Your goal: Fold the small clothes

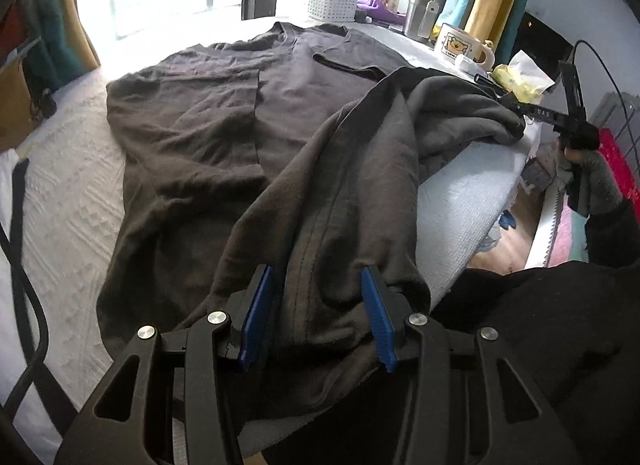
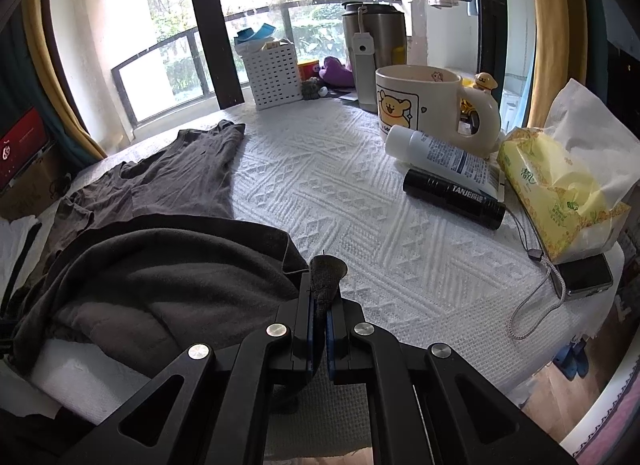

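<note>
Two grippers working dark t-shirt (image 1: 192, 133) on white table cover (image 2: 360, 201). We are pinching hem corner tight in right gripper (image 2: 320, 339); left gripper (image 1: 316, 321) half-open, bunched hem between pads, apparently unclamped. We judge fold under way; next: carry hem toward collar, beside mug (image 2: 424, 101).

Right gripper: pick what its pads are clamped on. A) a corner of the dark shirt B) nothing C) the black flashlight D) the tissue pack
A: the right gripper is shut with a corner of the dark shirt poking out between its pads.
</note>
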Action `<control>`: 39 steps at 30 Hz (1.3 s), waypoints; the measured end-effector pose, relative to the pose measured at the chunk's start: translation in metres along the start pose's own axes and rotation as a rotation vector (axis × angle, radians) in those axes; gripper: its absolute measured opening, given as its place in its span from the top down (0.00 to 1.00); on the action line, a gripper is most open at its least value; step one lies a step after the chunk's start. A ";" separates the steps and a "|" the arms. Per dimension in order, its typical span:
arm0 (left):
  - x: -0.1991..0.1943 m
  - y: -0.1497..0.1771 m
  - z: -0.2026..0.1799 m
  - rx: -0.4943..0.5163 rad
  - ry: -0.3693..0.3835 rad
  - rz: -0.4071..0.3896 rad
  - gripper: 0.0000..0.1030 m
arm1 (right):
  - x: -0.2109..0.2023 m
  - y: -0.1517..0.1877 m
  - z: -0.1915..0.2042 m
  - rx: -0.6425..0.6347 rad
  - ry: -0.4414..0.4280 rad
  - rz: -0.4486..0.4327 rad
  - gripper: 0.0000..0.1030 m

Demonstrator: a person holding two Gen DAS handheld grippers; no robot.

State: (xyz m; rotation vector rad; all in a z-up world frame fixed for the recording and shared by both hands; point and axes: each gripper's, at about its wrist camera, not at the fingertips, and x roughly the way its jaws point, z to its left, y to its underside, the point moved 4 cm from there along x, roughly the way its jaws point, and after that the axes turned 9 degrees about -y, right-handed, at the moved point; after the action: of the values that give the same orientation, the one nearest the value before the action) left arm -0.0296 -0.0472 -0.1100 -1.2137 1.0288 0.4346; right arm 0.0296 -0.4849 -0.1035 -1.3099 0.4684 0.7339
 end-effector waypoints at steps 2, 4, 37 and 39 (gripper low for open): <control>-0.006 -0.002 -0.004 0.029 -0.020 -0.036 0.80 | -0.001 -0.002 0.000 -0.002 0.001 -0.006 0.96; -0.010 -0.004 -0.006 0.041 -0.030 -0.059 0.86 | -0.001 -0.003 0.001 -0.003 0.001 -0.008 0.96; -0.086 -0.081 0.092 -0.066 -0.419 -0.403 0.98 | -0.028 -0.103 0.064 -0.151 -0.065 -0.203 0.96; -0.085 -0.089 0.101 -0.081 -0.429 -0.420 0.98 | -0.022 -0.108 0.068 -0.152 -0.067 -0.200 0.96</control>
State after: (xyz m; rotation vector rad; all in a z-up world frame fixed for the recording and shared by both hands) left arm 0.0368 0.0345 0.0100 -1.2981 0.3787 0.3842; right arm 0.0853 -0.4330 0.0016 -1.4460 0.2264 0.6533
